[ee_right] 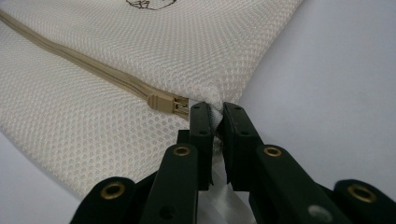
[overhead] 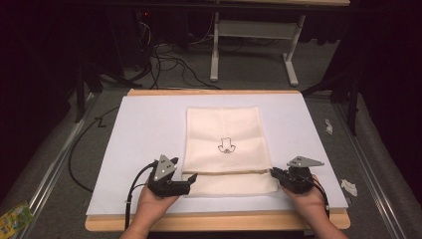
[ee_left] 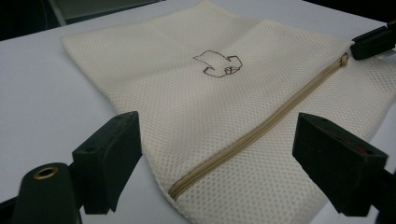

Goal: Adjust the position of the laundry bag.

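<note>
High view: a cream mesh laundry bag with a beige zip (overhead: 225,147) lies flat on a white sheet covering the wooden table (overhead: 149,124), its zip running across near the person's edge. The left gripper (overhead: 191,180) sits at the bag's left end of the zip, the right gripper (overhead: 273,174) at the right end.

Left gripper view: the jaws stand wide apart, one on each side of the bag's near corner, where the closed end of the beige zip (ee_left: 261,126) lies between them without contact. A small brown embroidered outline (ee_left: 218,64) marks the bag's middle.

Right gripper view: the jaws are pinched together on the bag's edge fabric just beside the beige zip slider (ee_right: 164,102), anchoring that end.

The step in hand looks like securing the bag for unzipping. Next, the left gripper likely needs to close on its corner so the bag is held taut before the slider is drawn.
</note>
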Demonstrator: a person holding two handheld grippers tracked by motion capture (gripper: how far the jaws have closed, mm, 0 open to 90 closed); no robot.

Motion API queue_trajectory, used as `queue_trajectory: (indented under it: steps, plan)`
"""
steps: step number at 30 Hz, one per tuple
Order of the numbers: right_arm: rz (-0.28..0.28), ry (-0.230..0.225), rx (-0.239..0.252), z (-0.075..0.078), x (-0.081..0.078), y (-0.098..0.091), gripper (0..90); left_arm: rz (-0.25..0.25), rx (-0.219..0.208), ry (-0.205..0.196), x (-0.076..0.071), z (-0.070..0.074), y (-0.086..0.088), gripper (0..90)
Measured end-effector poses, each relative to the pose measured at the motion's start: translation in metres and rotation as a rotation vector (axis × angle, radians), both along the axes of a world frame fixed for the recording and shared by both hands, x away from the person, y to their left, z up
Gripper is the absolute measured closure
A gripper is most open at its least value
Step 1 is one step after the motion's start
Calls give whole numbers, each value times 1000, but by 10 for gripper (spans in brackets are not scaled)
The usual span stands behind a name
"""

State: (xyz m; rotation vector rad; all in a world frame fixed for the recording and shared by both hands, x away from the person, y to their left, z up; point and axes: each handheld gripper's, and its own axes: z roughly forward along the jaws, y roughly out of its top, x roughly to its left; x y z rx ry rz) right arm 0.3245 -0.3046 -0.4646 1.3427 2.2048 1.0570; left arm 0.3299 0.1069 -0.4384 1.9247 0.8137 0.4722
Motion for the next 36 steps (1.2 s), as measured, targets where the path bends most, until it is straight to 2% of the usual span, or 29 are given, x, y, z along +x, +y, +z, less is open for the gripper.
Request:
queue_trajectory:
  steps: [7, 11, 20, 22, 27, 29, 31, 32, 36]
  plan:
    - [7, -34, 2, 6, -4, 2, 843, -16, -31, 4, -6, 5, -8, 167]
    - [19, -56, -4, 9, -7, 4, 842, -41, -52, 24, -7, 6, -17, 169]
    - [37, -79, -18, 11, -10, 6, 843, -95, -68, 52, -8, 3, -45, 199]
    - [37, -82, -10, 12, -10, 7, 843, -125, -58, 63, -7, -1, -61, 210]
    - [44, -78, -17, 11, -10, 7, 843, -161, -45, 54, -8, -2, -87, 279]
    - [45, -82, -18, 11, -11, 8, 843, -165, -41, 53, -8, -3, -91, 292]
    - [50, -87, -16, 13, -11, 8, 843, -177, -55, 71, -6, -6, -101, 328]
    - [52, -91, -14, 13, -11, 8, 843, -177, -55, 71, -6, -6, -101, 361]
    - [53, -91, -8, 13, -11, 8, 844, -203, -56, 98, -3, -11, -124, 441]
